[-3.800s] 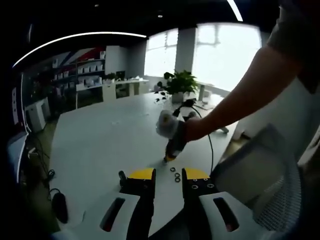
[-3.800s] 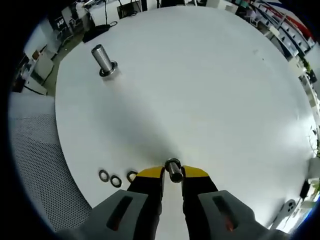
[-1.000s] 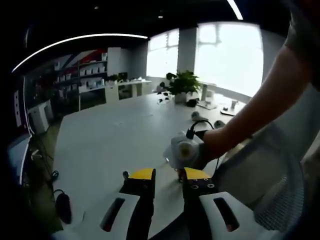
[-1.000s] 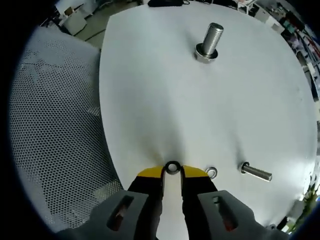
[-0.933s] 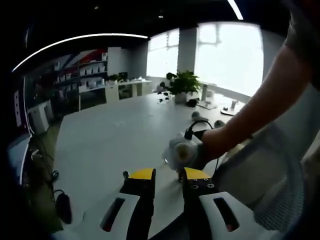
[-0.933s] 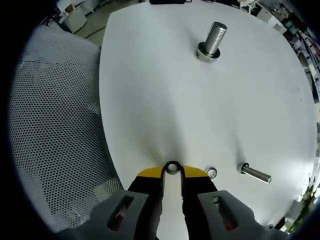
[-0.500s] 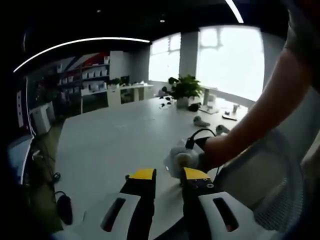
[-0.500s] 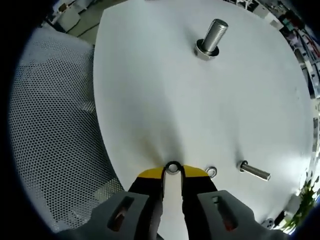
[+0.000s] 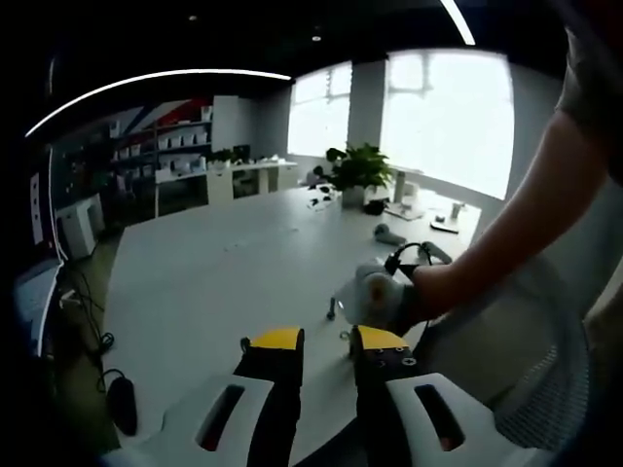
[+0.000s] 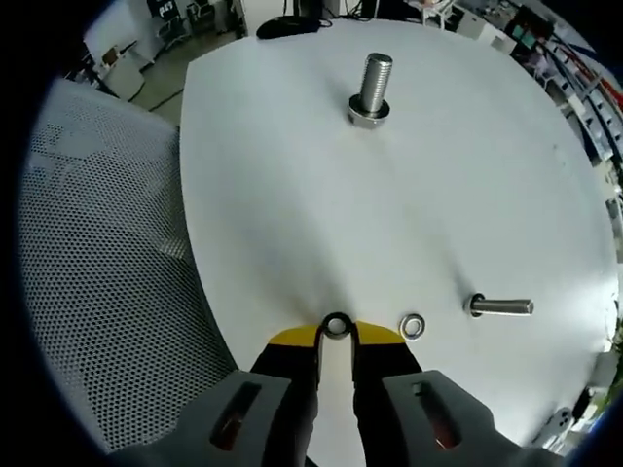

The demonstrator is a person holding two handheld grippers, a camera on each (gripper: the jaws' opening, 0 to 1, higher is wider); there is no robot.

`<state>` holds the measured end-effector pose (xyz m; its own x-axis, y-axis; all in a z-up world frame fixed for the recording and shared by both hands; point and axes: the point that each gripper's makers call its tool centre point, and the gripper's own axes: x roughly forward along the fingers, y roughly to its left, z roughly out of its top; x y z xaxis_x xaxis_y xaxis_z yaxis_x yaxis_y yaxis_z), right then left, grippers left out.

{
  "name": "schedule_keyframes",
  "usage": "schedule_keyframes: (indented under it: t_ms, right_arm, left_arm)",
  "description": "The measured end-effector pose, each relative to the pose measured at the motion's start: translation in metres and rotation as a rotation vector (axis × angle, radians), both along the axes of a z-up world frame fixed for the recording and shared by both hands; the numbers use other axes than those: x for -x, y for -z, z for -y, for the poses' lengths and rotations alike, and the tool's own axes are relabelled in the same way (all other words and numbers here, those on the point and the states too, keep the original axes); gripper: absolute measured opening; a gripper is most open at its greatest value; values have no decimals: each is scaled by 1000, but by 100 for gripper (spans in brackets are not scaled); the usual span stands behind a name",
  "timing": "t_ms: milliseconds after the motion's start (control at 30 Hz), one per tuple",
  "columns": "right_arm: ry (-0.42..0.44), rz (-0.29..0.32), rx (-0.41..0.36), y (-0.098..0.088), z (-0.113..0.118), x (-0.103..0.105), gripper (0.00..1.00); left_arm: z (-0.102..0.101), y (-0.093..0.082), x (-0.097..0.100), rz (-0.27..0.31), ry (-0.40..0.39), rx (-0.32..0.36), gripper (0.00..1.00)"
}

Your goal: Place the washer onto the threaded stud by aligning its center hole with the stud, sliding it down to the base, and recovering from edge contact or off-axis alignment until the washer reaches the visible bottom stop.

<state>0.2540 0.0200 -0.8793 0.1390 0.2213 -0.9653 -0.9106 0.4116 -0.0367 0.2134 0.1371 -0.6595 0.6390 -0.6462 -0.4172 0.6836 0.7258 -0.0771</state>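
- Your right gripper is clamped on a small steel ring washer, low centre of the right gripper view.
- The upright threaded steel stud stands at top centre, well apart.
- Step in hand appears to be carry; next, centre the hole above the stud.
- Your left gripper idles, jaws slightly apart, holding nothing.

Left gripper hovers over the near edge of the white table, its yellow-tipped fingers a little apart, while the other gripper reaches in from the right.
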Motion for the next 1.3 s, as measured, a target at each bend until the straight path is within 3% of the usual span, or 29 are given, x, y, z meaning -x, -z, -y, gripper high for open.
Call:
schedule_keyframes:
  t_ms: [133, 467, 933, 1300]
  right_arm:
    - [52, -19, -28, -1, -1, -1, 13]
    - [53, 7, -38, -12, 7, -5, 13]
    - [155, 68, -50, -38, 38, -40, 13]
    - [215, 131, -90, -66, 46, -74, 13]
  left_arm:
    - [2, 0, 1, 0, 9, -3, 18]
    - [0, 1, 1, 0, 3, -4, 18]
    - [1, 0, 1, 3, 5, -8, 18]
    - [1, 0, 1, 4, 3, -9, 18]
